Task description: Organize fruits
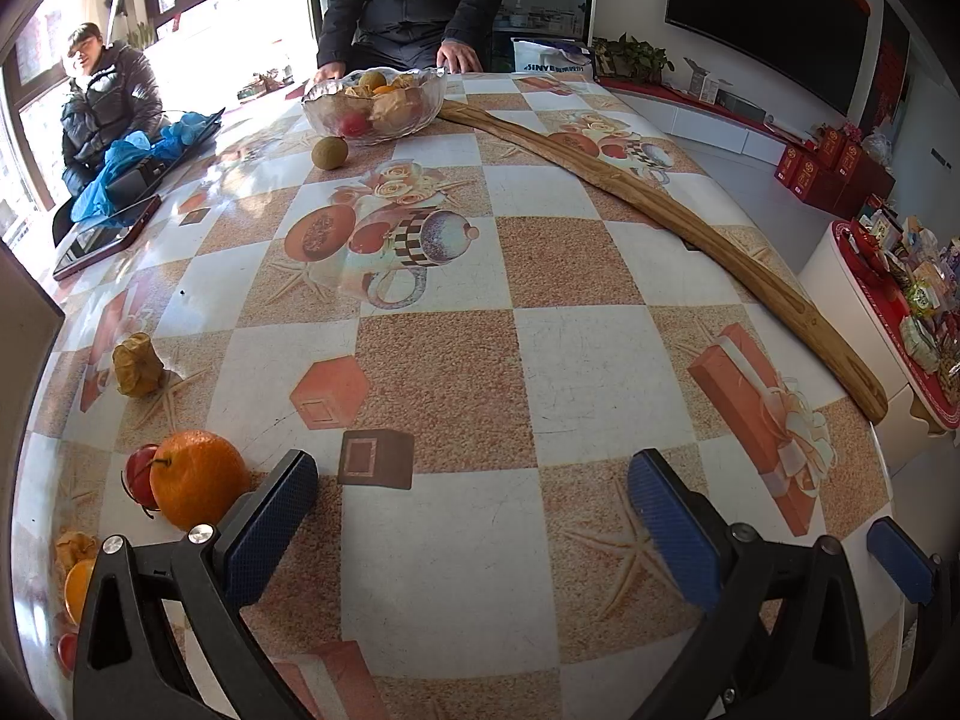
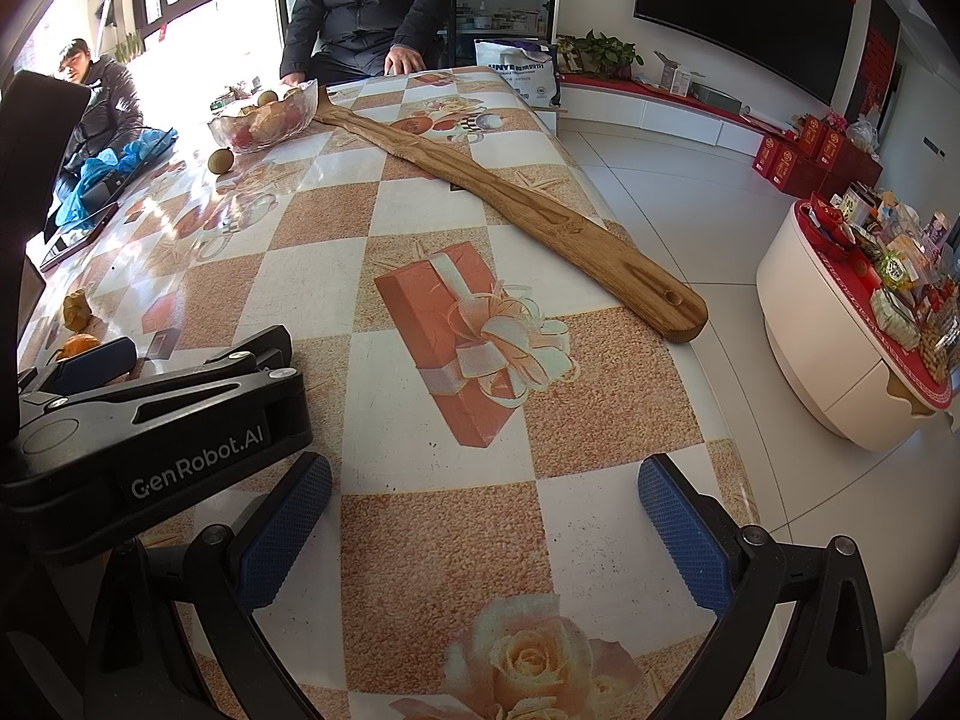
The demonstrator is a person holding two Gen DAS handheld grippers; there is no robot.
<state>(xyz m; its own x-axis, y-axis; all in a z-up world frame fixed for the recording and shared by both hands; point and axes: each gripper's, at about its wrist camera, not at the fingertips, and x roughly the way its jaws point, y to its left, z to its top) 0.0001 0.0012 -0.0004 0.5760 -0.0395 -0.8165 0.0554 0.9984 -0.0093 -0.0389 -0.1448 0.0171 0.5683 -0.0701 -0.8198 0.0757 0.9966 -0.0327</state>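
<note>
Fruits are in two places: some sit in the glass bowl [image 1: 375,102] at the far end of the worktop [image 1: 576,372], and some lie loose near the left side. The big orange [image 1: 198,477] is just beside the left gripper [image 1: 474,516], with a small red fruit [image 1: 139,474] touching it from behind, and a crinkly yellow fruit [image 1: 138,365] sits a bit further off. A round brown fruit [image 1: 329,152] rests just in front of the bowl. Both sets of fingers are wide apart and hold nothing, on the left gripper and on the right gripper [image 2: 485,534] too. What could go wrong? I think the orange could roll if one finger bumps it first, and it might push the red fruit toward the worktop's edge. The shiny cloth looks slippery, so round fruit may slide. The long wooden stick [image 1: 660,210] lies across the way to the bowl, and an arm could knock it. The bowl is glass, so dropping fruit in hard could be bad. The left view shows the orange and red fruit up close, plus more fruit at the bottom left corner. The right view hides most of that behind the left gripper's black body, but it shows the stick's round end poking over the worktop's edge, and the floor [image 2: 690,180] beside it.
</note>
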